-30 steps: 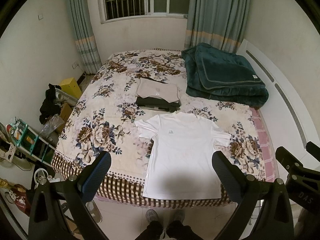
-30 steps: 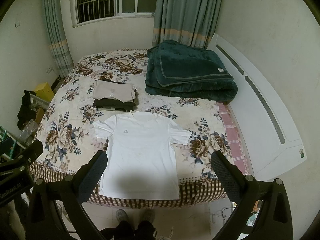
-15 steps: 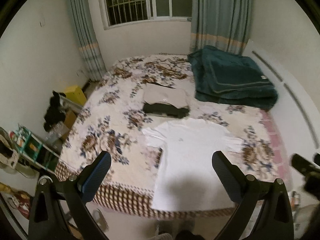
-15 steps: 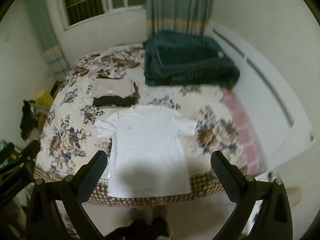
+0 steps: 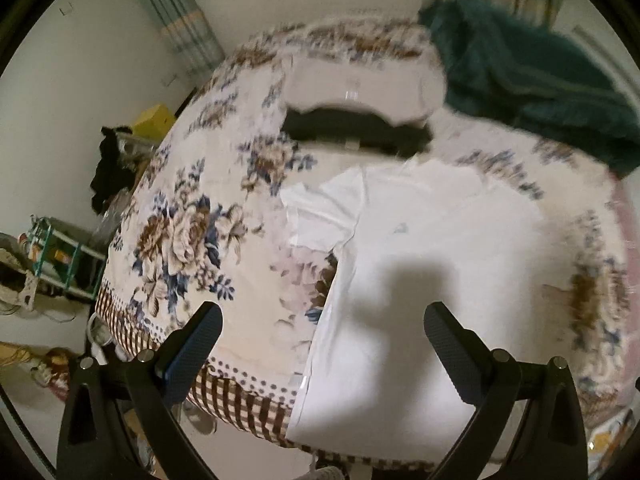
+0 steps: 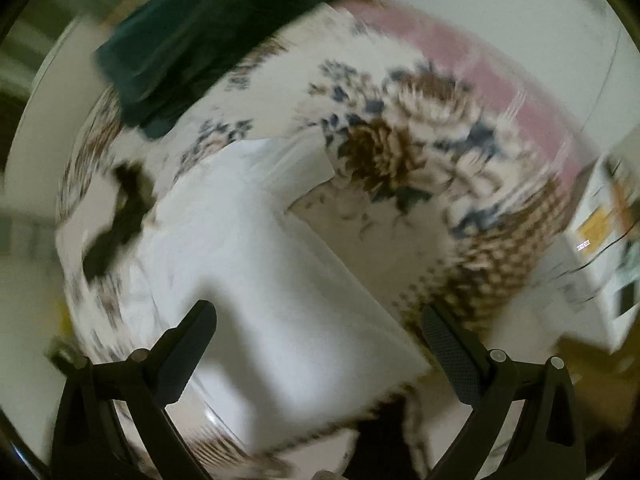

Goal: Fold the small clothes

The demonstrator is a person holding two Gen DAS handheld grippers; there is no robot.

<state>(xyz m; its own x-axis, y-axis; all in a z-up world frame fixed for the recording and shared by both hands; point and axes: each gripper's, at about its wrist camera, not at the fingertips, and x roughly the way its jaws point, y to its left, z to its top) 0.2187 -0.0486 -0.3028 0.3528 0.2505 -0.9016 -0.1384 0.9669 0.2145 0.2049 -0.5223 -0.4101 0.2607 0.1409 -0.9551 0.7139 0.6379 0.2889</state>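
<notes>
Your white T-shirt [image 5: 420, 280] lies spread flat on the floral bed [image 5: 192, 240], hem at the near edge. Behind its collar sits a stack of folded clothes [image 5: 356, 120]; a green blanket [image 5: 540, 88] lies beside the stack. Your left gripper [image 5: 322, 334] is spread wide above the shirt's left side, holding nothing. Your right gripper [image 6: 320, 334] is likewise spread wide and empty over the shirt; this view is blurred.

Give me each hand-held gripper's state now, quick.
Left hand-held gripper: open, holding nothing, above the white T-shirt.
Right hand-held gripper: open, holding nothing.
</notes>
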